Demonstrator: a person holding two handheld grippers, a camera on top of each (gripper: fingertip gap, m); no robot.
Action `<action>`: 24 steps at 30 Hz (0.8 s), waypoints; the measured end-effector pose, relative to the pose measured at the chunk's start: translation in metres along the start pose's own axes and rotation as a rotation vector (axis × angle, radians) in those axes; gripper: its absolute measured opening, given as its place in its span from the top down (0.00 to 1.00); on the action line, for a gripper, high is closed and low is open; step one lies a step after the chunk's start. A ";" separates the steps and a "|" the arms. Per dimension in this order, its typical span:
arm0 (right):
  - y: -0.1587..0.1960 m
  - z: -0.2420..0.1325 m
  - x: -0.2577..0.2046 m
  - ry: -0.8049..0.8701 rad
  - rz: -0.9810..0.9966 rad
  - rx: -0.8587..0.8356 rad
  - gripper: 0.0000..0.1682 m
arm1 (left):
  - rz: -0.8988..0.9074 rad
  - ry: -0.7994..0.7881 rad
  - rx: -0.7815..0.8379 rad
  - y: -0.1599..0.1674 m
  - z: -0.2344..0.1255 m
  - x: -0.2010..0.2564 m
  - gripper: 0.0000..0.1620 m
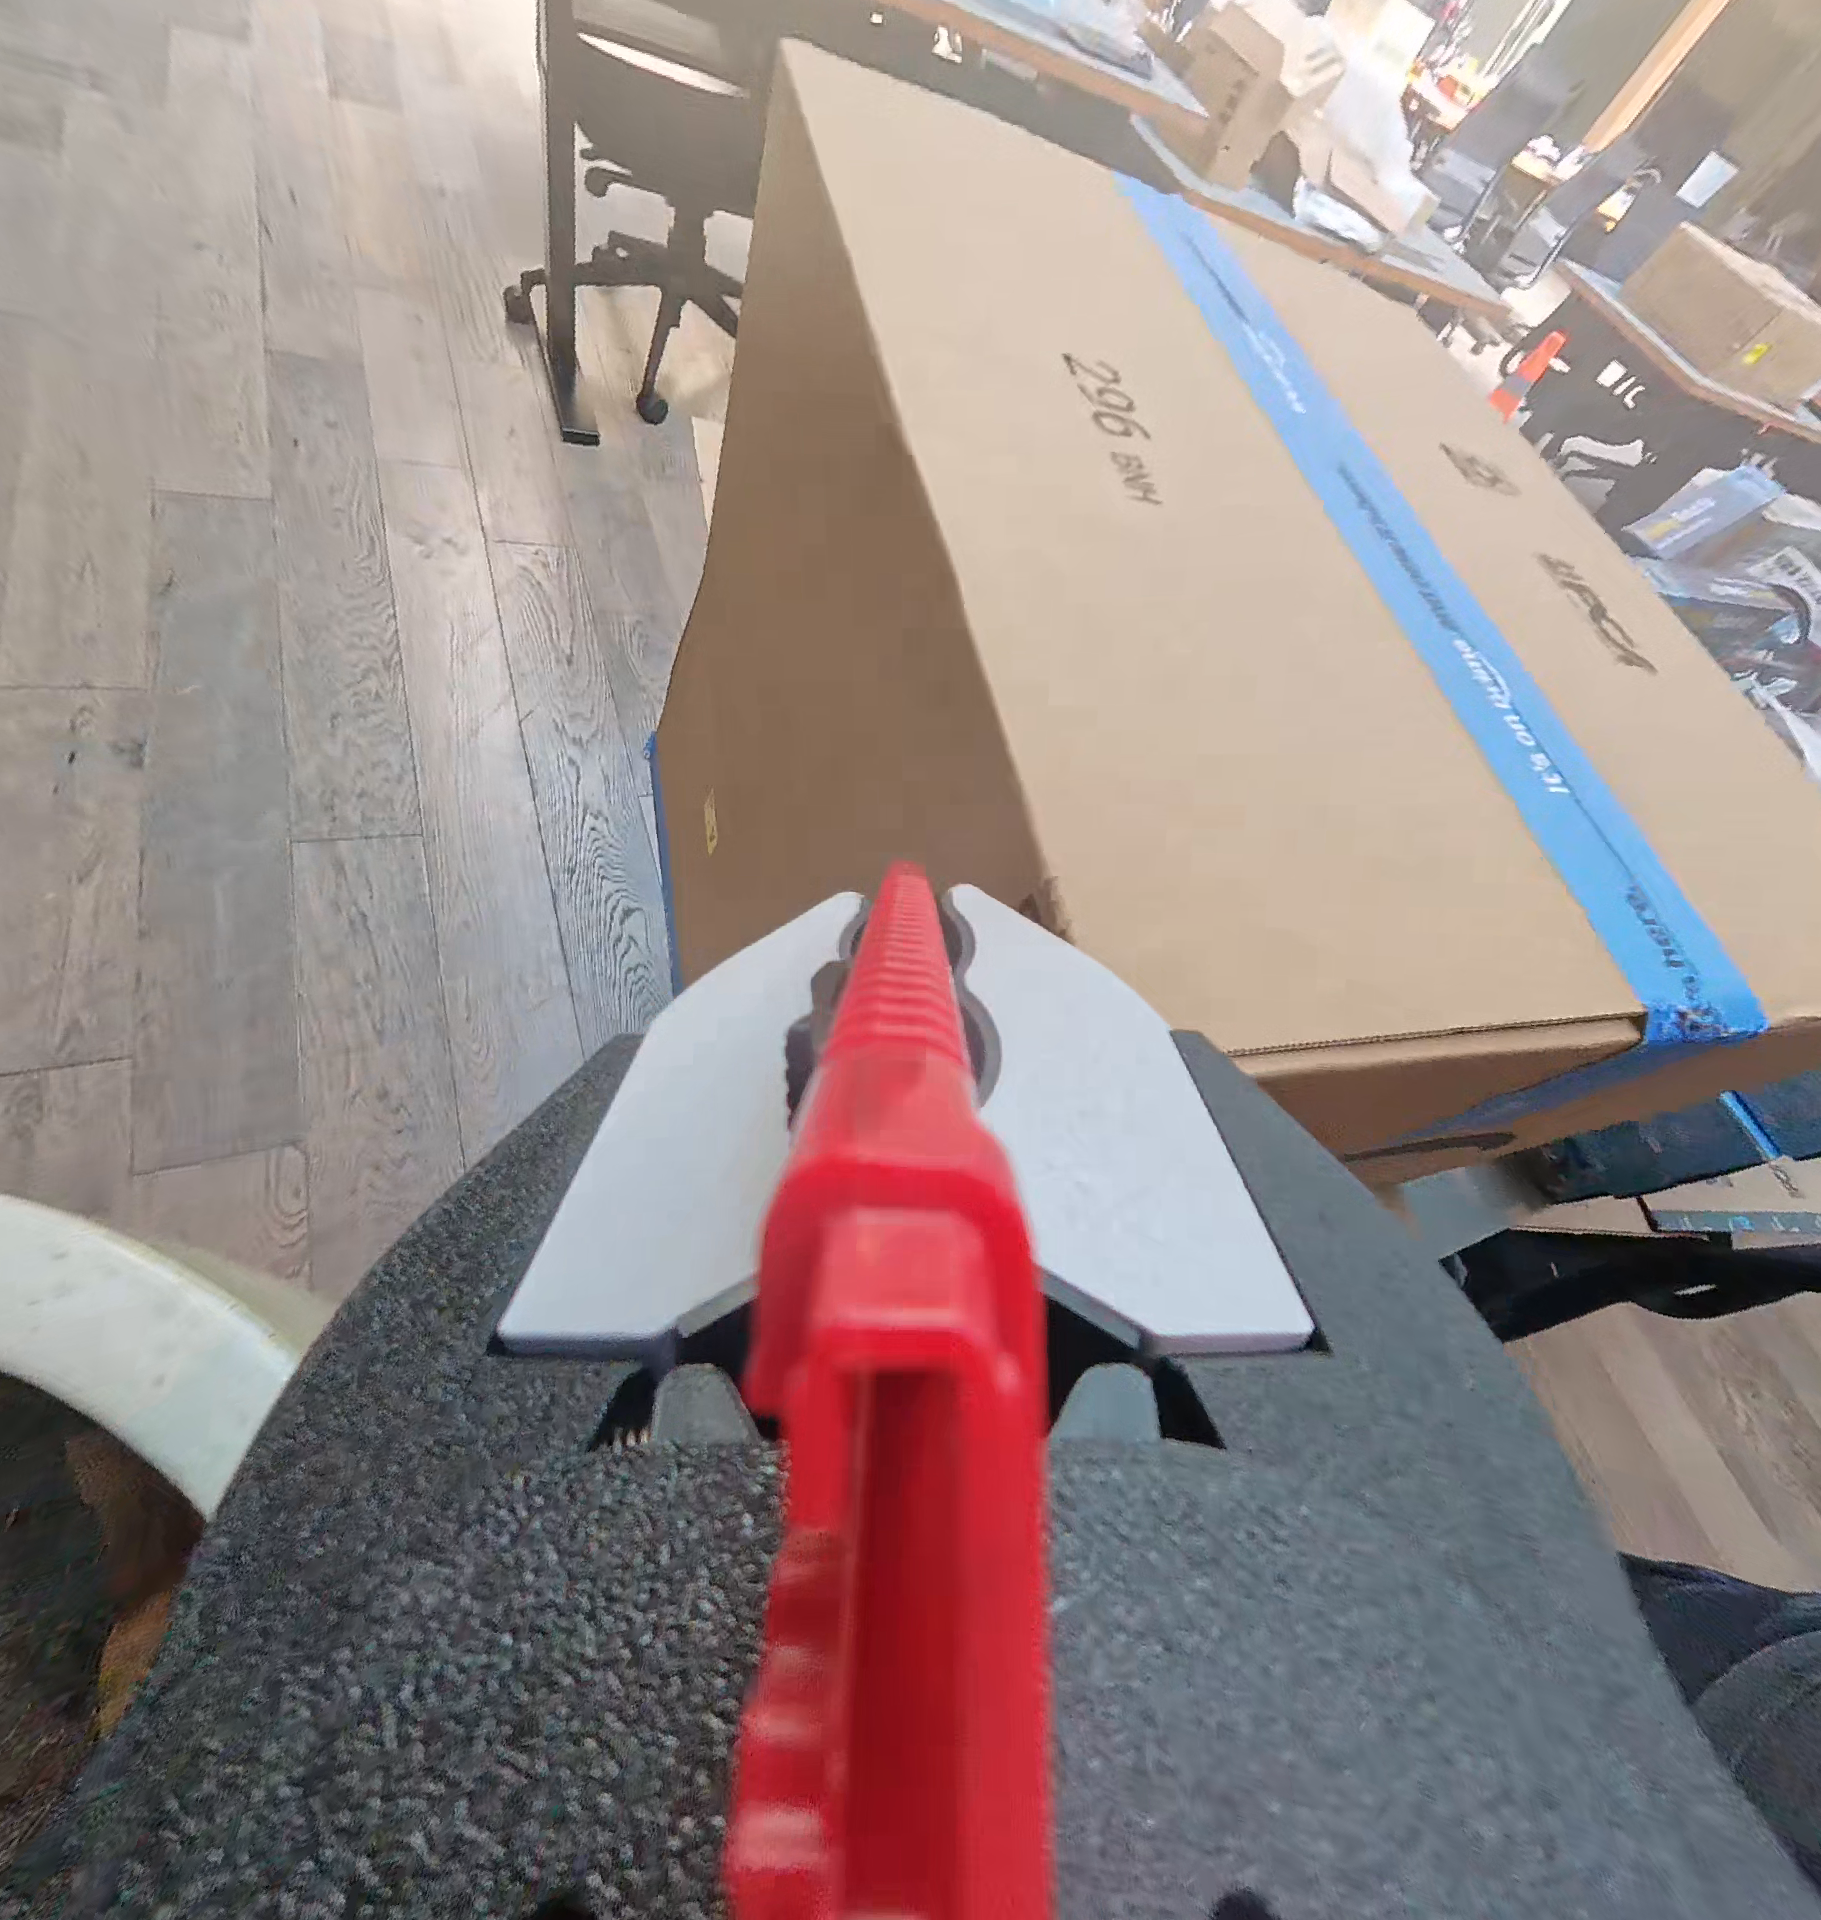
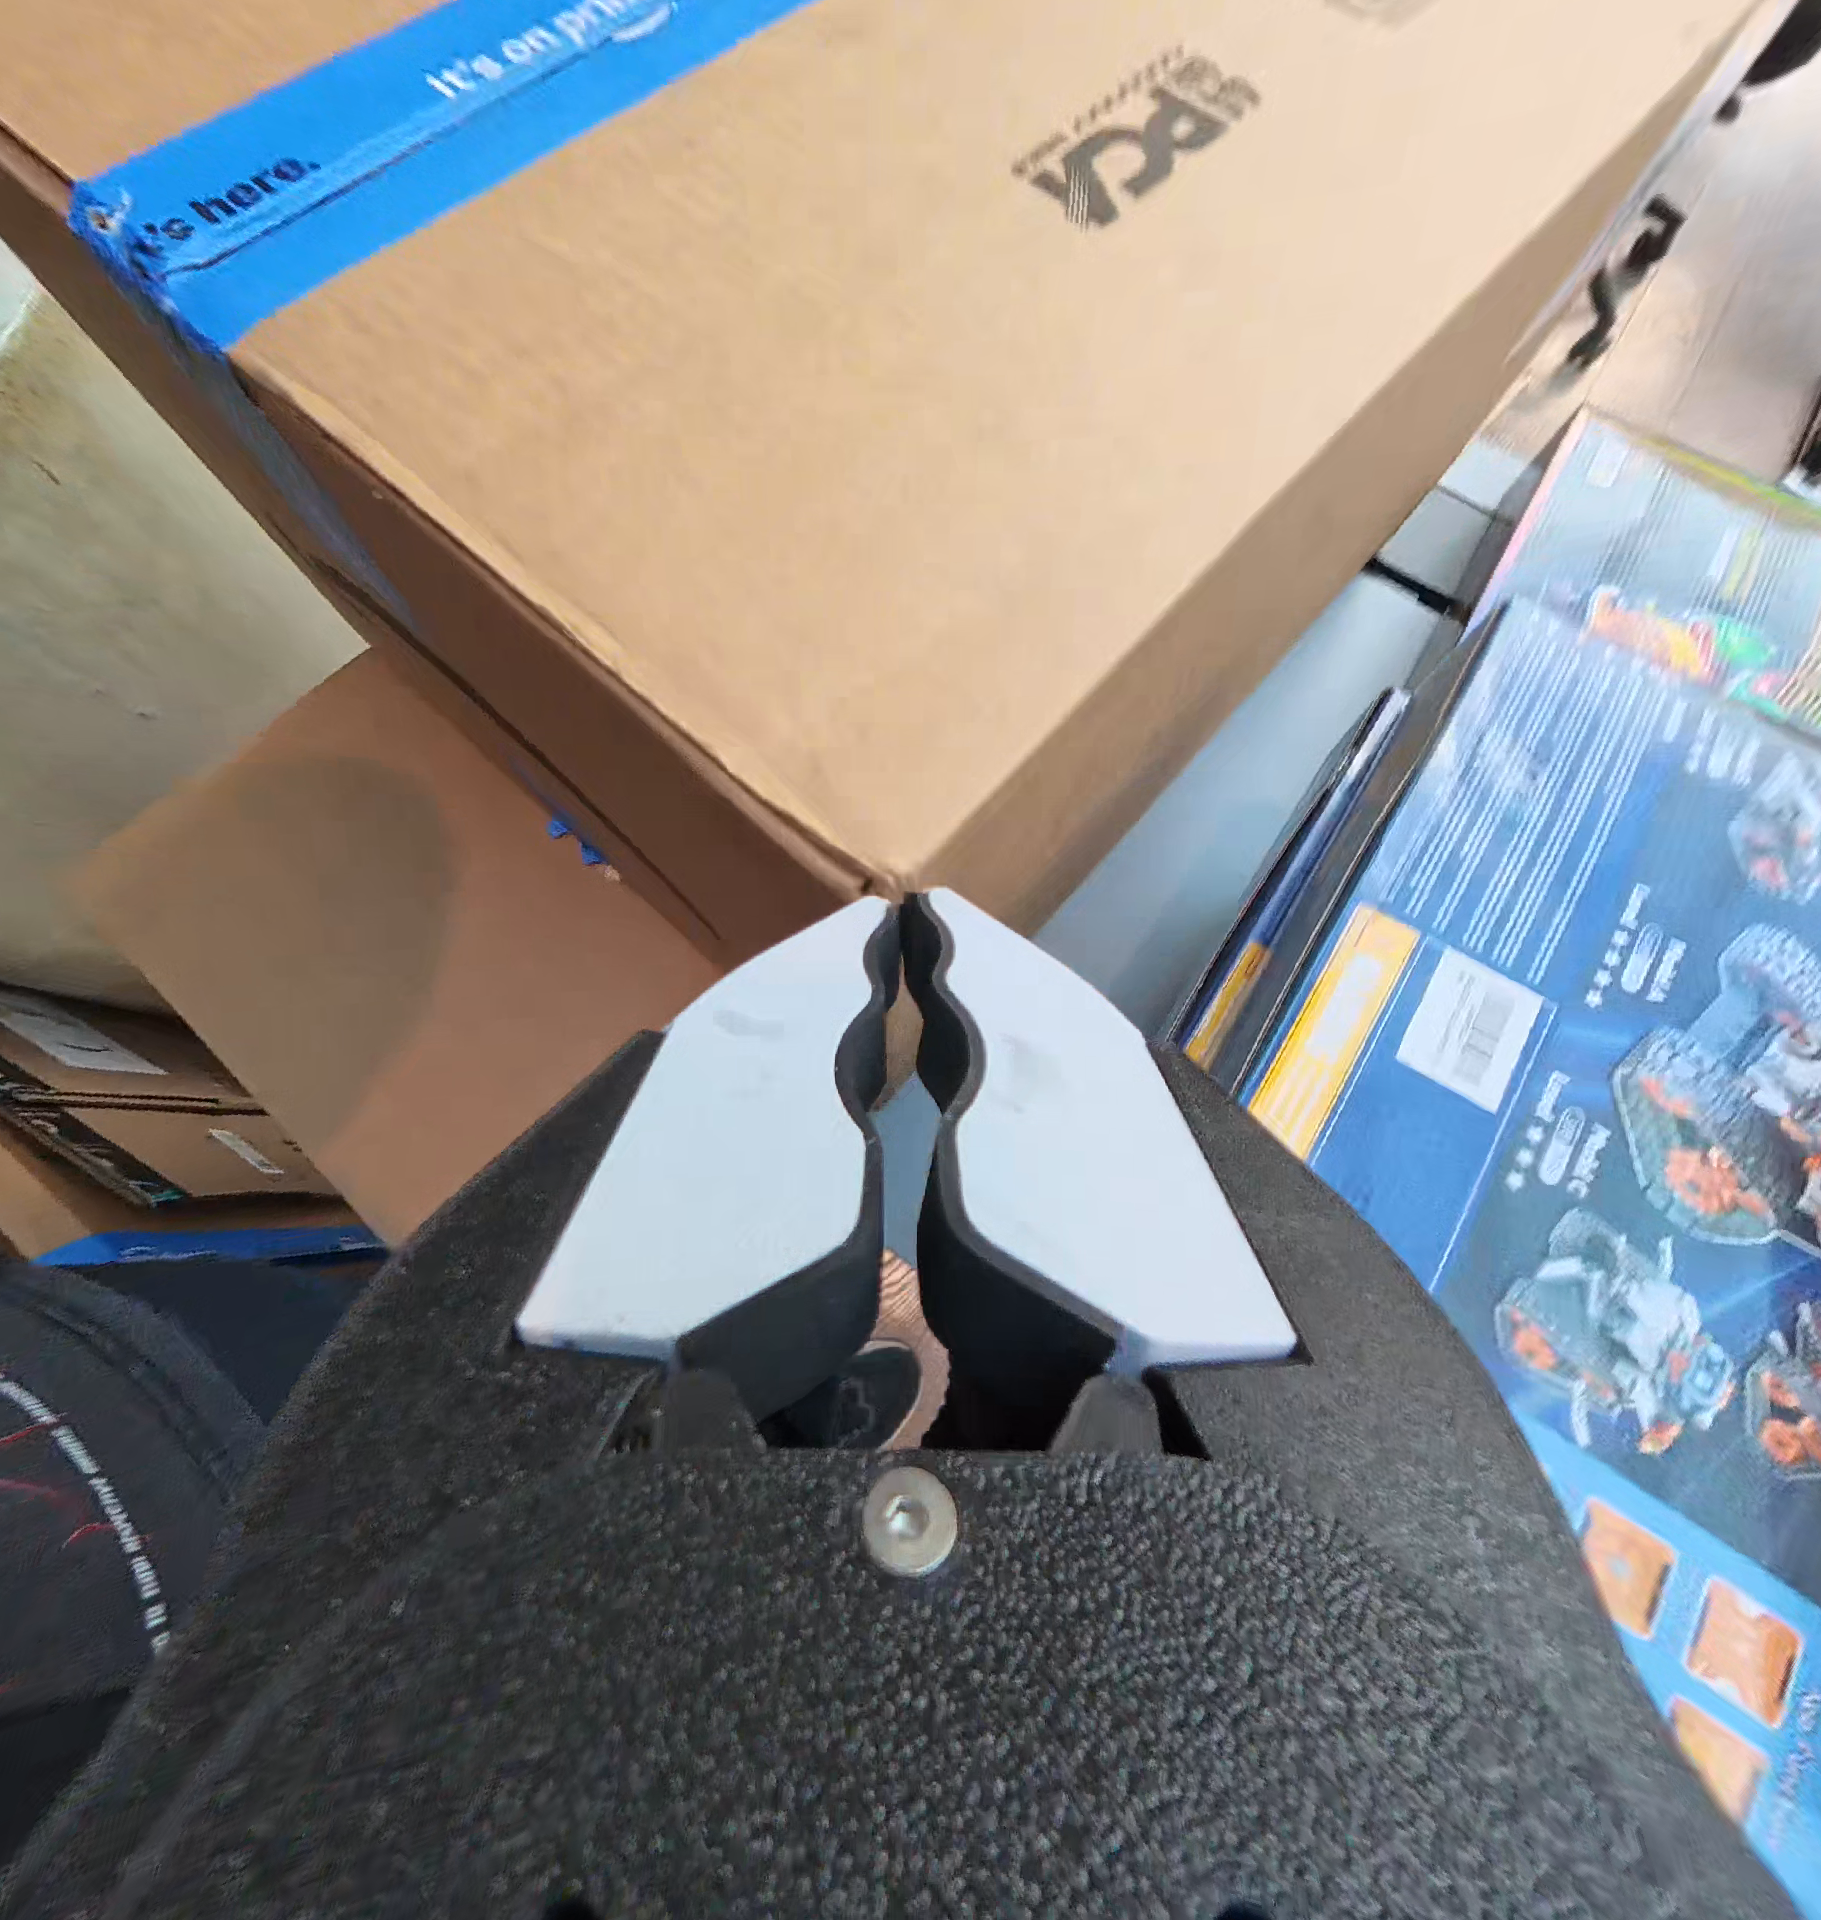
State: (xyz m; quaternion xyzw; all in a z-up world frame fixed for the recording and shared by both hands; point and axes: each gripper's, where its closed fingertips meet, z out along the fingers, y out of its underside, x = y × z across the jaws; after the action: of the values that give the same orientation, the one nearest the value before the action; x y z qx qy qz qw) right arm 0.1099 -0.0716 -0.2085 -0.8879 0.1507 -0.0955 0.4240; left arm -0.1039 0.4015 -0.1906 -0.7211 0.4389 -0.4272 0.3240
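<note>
My left gripper (image 1: 906, 904) is shut on a red plastic utility knife (image 1: 890, 1351), whose ridged body runs back along the fingers toward the camera. Its tip sits just short of the near left corner of a long cardboard box (image 1: 1145, 540) sealed with blue tape (image 1: 1488, 665) down its top. In the right wrist view my right gripper (image 2: 904, 909) is shut and empty, its tips at the near bottom corner of the same cardboard box (image 2: 833, 468), whose blue tape (image 2: 293, 208) wraps the upper left edge.
Grey wood-plank floor (image 1: 262, 623) lies left of the box. A black office chair (image 1: 657, 208) and desk leg stand beyond it. Cluttered tables with smaller boxes (image 1: 1737, 312) fill the right. Blue toy boxes (image 2: 1560, 1091) lie right of my right gripper, flat cardboard (image 2: 314, 935) to its left.
</note>
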 end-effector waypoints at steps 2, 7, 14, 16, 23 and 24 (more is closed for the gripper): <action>0.018 0.002 -0.001 -0.039 0.058 -0.043 0.97 | 0.000 -0.022 -0.039 0.009 0.011 -0.004 0.93; 0.030 0.025 -0.011 -0.051 0.053 -0.115 0.88 | -0.043 -0.099 -0.122 0.026 0.039 -0.006 0.93; 0.021 0.051 -0.001 -0.057 -0.003 -0.179 0.76 | -0.071 -0.019 -0.233 0.037 0.056 0.013 0.93; 0.015 0.057 0.004 -0.066 -0.025 -0.176 0.77 | -0.115 0.001 -0.227 0.037 0.056 0.012 0.93; 0.003 0.077 0.039 -0.044 -0.046 -0.207 0.78 | -0.075 -0.007 -0.219 0.032 0.065 0.019 0.93; 0.003 0.077 0.046 -0.030 -0.046 -0.212 0.78 | -0.057 0.001 -0.227 0.033 0.067 0.024 0.93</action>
State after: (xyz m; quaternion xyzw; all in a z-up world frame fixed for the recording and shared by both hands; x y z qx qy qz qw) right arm 0.1750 -0.0334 -0.2564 -0.9323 0.1333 -0.0752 0.3276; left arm -0.0496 0.3721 -0.2390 -0.7653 0.4638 -0.3840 0.2277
